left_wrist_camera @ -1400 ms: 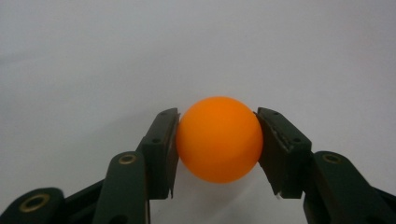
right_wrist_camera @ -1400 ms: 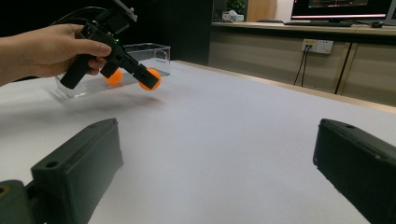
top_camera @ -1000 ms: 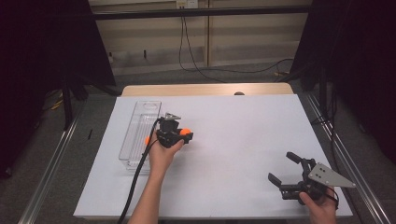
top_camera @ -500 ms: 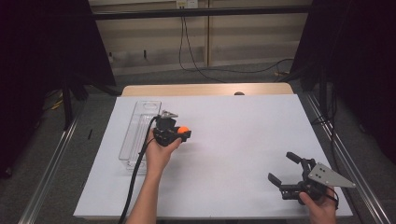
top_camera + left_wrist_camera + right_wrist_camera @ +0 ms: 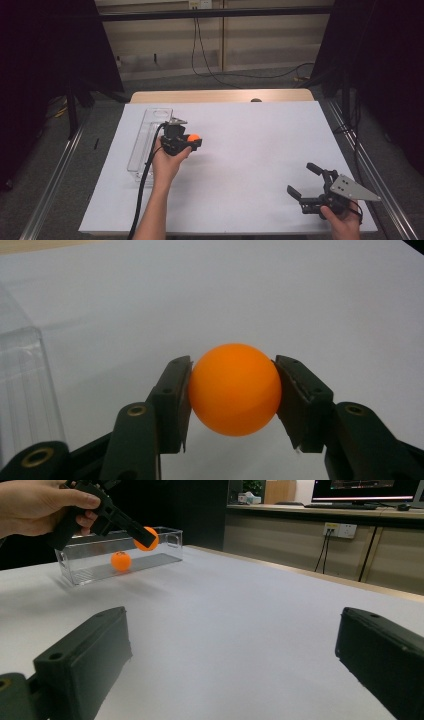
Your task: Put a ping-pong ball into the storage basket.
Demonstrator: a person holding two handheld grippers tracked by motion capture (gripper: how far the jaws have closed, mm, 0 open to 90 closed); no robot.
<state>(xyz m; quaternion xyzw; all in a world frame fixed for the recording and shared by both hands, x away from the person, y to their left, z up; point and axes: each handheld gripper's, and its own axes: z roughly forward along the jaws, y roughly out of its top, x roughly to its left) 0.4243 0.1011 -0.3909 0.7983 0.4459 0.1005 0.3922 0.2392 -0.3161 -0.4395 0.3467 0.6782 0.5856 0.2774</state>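
Note:
My left gripper (image 5: 191,141) is shut on an orange ball (image 5: 193,136) and holds it just above the white table, right beside a clear plastic box (image 5: 142,137). In the left gripper view the black pads (image 5: 174,400) press both sides of the ball (image 5: 234,389). The right gripper view shows that held ball (image 5: 148,538) over the near rim of the box (image 5: 75,572), and a second orange ball (image 5: 120,560) lying inside. My right gripper (image 5: 302,179) rests low at the table's near right corner, open with nothing between its jaws (image 5: 232,645).
White paper (image 5: 260,145) covers the table, with a wooden strip (image 5: 220,96) along its far edge. A black cable (image 5: 142,195) trails from the left gripper along the forearm. Dark frames and rails stand on both sides of the table.
The left hand has drifted slightly left and away, toward the clear box, with the ball still gripped. The right hand has not moved.

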